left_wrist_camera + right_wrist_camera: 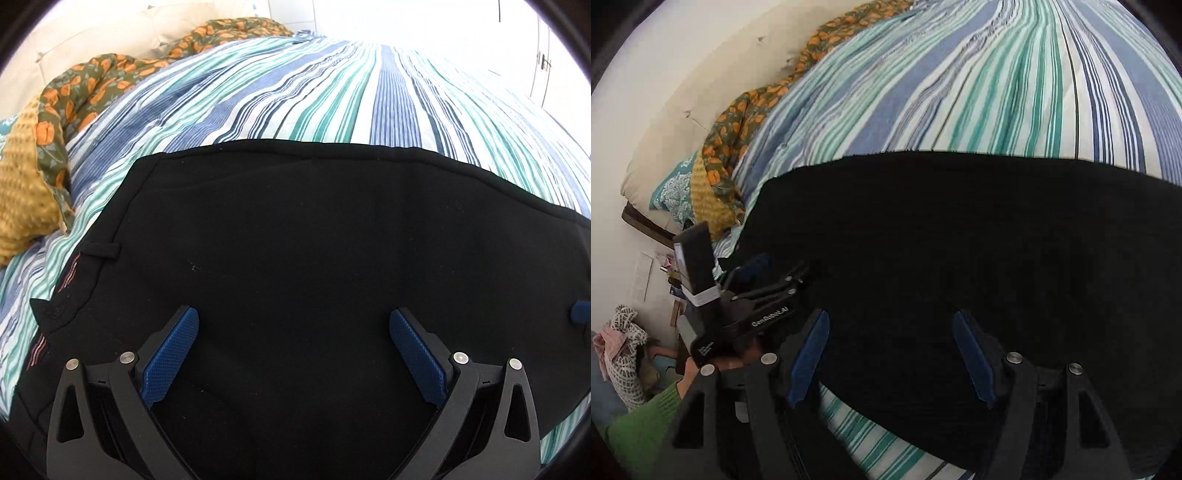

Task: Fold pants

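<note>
Black pants (314, 236) lie flat on a bed with a blue, green and white striped sheet (332, 92). The waistband with a belt loop (105, 251) is at the left in the left wrist view. My left gripper (293, 321) is open and empty, just above the pants. My right gripper (890, 325) is open and empty above the pants (960, 229) near their near edge. The left gripper (753, 273) shows at the left of the right wrist view, over the pants' left end. A blue fingertip (580, 312) of the right gripper shows at the right edge.
A floral orange and green quilt (85, 92) and a mustard waffle blanket (22, 199) are bunched at the bed's far left. A white wall (683, 74) lies beyond. A green sleeve (646, 417) and a patterned cloth (624, 350) are at the lower left, off the bed.
</note>
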Action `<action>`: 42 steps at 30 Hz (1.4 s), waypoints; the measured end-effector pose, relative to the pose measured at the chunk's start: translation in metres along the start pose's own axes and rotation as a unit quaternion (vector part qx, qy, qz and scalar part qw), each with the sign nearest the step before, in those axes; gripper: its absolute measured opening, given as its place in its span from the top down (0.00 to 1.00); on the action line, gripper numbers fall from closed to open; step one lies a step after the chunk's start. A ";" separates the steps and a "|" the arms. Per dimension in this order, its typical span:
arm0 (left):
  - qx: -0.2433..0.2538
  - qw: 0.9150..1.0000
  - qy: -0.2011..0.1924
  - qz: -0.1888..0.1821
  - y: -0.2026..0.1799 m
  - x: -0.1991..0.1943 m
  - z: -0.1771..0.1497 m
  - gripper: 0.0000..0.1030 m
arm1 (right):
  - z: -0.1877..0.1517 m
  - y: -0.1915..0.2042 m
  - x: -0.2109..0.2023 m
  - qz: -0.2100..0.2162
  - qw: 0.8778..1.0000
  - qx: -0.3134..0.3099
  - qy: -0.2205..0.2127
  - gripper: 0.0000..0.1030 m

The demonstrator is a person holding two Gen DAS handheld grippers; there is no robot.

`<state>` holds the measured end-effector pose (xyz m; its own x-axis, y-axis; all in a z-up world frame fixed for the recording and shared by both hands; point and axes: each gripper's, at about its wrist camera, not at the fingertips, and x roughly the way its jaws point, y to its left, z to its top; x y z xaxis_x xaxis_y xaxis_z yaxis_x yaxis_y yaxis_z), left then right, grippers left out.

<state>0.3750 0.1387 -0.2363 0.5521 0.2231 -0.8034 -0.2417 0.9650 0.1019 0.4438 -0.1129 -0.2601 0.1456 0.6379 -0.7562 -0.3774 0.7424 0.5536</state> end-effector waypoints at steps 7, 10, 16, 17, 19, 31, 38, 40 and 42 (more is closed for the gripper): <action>0.001 1.000 -0.004 0.001 -0.001 0.002 0.000 0.00 | -0.010 -0.136 -0.109 -0.106 0.984 0.113 -0.089 0.33; 0.004 1.000 -0.003 0.005 -0.003 0.002 0.000 0.00 | -0.039 -0.211 -0.180 -0.194 0.955 0.183 -0.132 0.33; 0.011 0.999 0.024 0.025 -0.005 -0.010 0.010 0.01 | -0.120 -0.230 -0.279 -0.300 0.908 0.237 -0.172 0.32; 0.012 0.999 0.025 0.025 -0.008 -0.025 0.009 0.01 | -0.132 -0.214 -0.286 -0.291 0.912 0.227 -0.177 0.32; 0.023 1.000 0.010 -0.017 -0.016 -0.061 -0.002 0.01 | -0.160 -0.175 -0.289 -0.256 0.928 0.205 -0.179 0.31; 0.178 0.971 0.065 -0.149 -0.068 -0.157 -0.165 0.00 | -0.258 0.001 -0.146 -0.060 0.991 0.113 -0.045 0.27; 0.084 0.993 0.066 -0.042 0.051 -0.128 -0.139 0.00 | -0.313 -0.050 -0.207 -0.143 0.969 0.186 -0.081 0.29; 0.044 0.996 0.075 -0.003 0.079 -0.123 -0.122 0.01 | -0.331 -0.073 -0.231 -0.171 0.953 0.232 -0.095 0.29; 0.008 0.998 0.059 -0.008 0.092 -0.128 -0.102 0.01 | -0.337 -0.083 -0.254 -0.207 0.937 0.259 -0.106 0.28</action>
<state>0.2010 0.1852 -0.1836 0.4572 0.1907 -0.8687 -0.2194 0.9707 0.0976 0.1300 -0.4057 -0.2322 0.3805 0.2588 -0.8878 0.2383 0.9002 0.3646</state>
